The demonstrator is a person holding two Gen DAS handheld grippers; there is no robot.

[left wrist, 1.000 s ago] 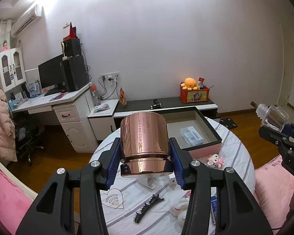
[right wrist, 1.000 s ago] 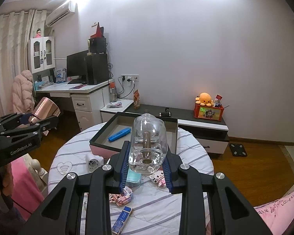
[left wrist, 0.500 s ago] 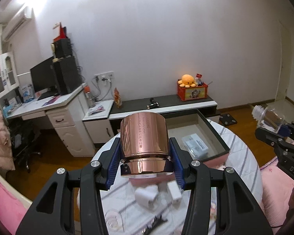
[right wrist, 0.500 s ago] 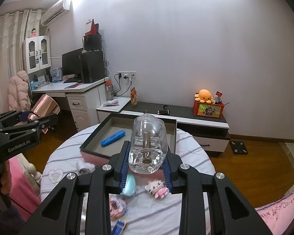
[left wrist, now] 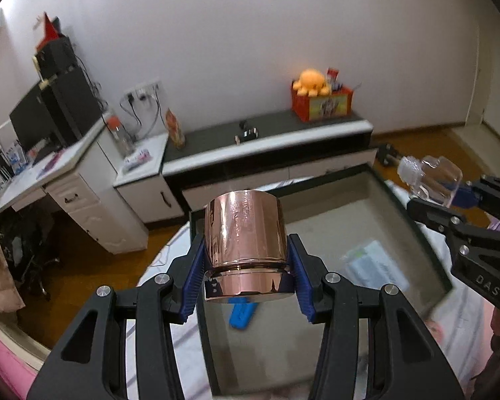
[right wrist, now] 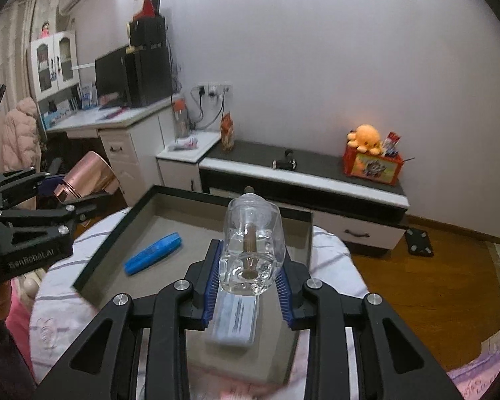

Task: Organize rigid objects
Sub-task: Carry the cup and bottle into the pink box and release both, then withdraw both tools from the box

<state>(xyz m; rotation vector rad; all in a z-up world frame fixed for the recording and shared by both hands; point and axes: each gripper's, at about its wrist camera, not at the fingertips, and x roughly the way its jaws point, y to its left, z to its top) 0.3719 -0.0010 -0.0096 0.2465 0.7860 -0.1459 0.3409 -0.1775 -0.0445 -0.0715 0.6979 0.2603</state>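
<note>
My left gripper (left wrist: 246,275) is shut on a rose-gold metal jar (left wrist: 245,245) and holds it above the open grey box (left wrist: 413,230) on the round table. My right gripper (right wrist: 250,281) is shut on a clear glass bottle (right wrist: 253,248), also above the box (right wrist: 116,230). Inside the box lie a blue marker (right wrist: 153,257) and a white packet (right wrist: 235,316). The marker (left wrist: 243,313) and packet (left wrist: 376,268) show in the left wrist view too. Each gripper shows in the other's view: the right one (left wrist: 449,196), the left one (right wrist: 73,196).
The table has a white striped cloth (right wrist: 60,286). Behind it stand a low dark-topped cabinet (right wrist: 303,173) with an orange plush toy on a red box (right wrist: 371,158), and a white desk (right wrist: 123,133) with a monitor. Wooden floor (right wrist: 433,273) lies to the right.
Both grippers have moved forward and tilted down over the box, still holding the jar and the bottle. The loose items on the cloth have dropped out of view.
</note>
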